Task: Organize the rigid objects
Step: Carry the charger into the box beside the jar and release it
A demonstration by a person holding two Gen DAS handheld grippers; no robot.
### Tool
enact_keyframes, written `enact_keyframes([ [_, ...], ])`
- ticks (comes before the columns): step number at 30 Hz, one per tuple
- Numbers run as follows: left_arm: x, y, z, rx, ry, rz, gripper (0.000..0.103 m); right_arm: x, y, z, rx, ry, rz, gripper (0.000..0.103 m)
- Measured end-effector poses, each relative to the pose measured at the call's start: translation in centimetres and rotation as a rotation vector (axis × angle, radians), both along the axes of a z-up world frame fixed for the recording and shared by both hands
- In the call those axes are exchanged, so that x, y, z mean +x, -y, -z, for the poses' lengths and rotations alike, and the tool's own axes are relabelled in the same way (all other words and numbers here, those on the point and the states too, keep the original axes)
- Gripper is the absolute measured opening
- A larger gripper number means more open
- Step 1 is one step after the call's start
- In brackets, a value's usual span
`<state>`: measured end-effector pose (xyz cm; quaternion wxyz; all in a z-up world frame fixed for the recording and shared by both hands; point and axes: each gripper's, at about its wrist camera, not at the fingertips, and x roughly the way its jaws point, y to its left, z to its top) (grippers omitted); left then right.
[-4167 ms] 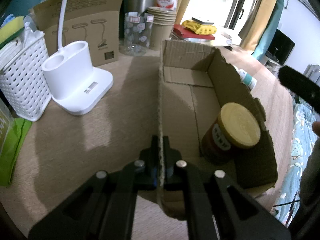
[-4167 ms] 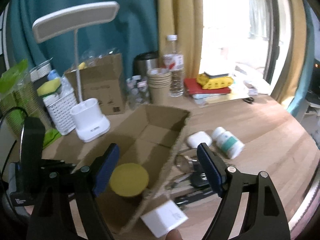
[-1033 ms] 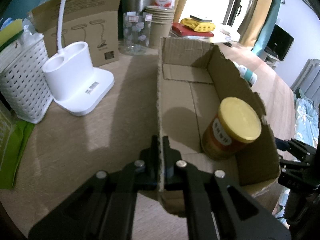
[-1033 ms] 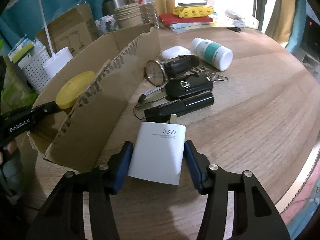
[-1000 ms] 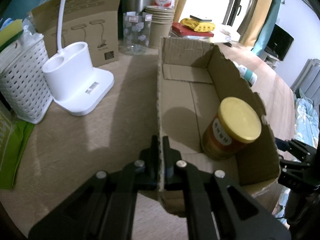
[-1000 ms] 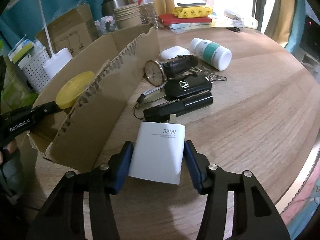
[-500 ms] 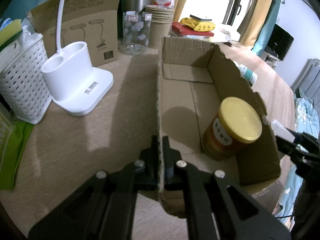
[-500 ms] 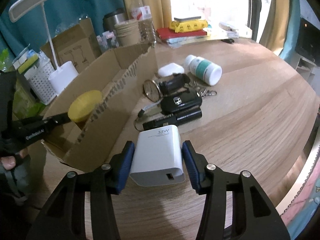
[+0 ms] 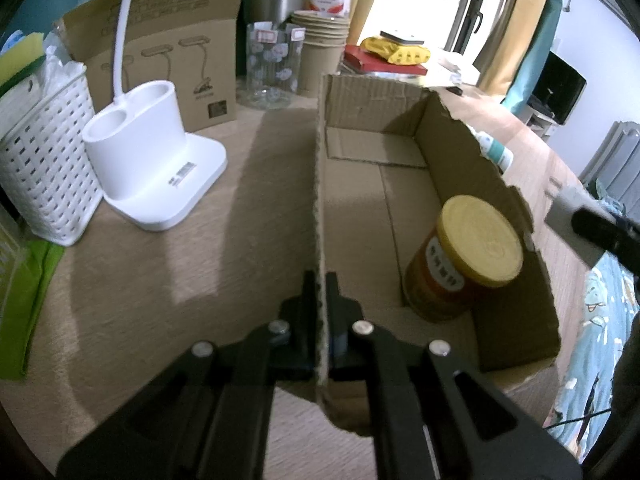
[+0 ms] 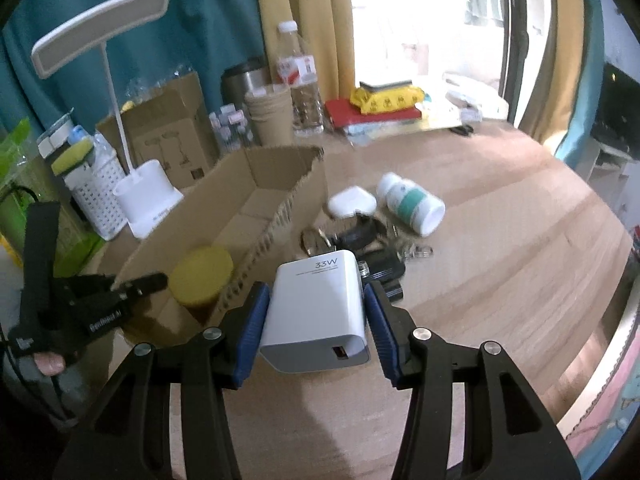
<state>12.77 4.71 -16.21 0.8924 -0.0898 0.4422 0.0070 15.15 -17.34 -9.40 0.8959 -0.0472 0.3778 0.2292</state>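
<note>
Charger first: a white, hard plastic block-shaped wall charger [image 10: 320, 312] sits low centre in the right wrist view, clamped by its two flat sides in the right gripper [image 10: 316, 316], clear of the wooden table [image 10: 500, 280]. It looks light, stiff and rather slick, so the broad flat faces seem the best hold. To its left stands the open brown cardboard box [image 10: 256, 208] holding a yellow-lidded orange tin [image 10: 200, 276]. The left gripper [image 9: 320, 300] is pinched together on the box's near wall.
</note>
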Motion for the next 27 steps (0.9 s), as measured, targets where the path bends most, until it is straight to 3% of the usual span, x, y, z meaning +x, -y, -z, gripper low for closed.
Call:
enact_keyframes([
  [15,-0.1,0.0,-0.1,-0.012,0.008,0.001,0.003,2.6,-5.0,-3.9,-0.003,0.088,-0.123,0.052],
  [27,0.0,-0.3,0.0,-0.025,0.012,0.004,0.003,5.4,-10.0,-2.4,-0.004,0.059,-0.207,0.052],
])
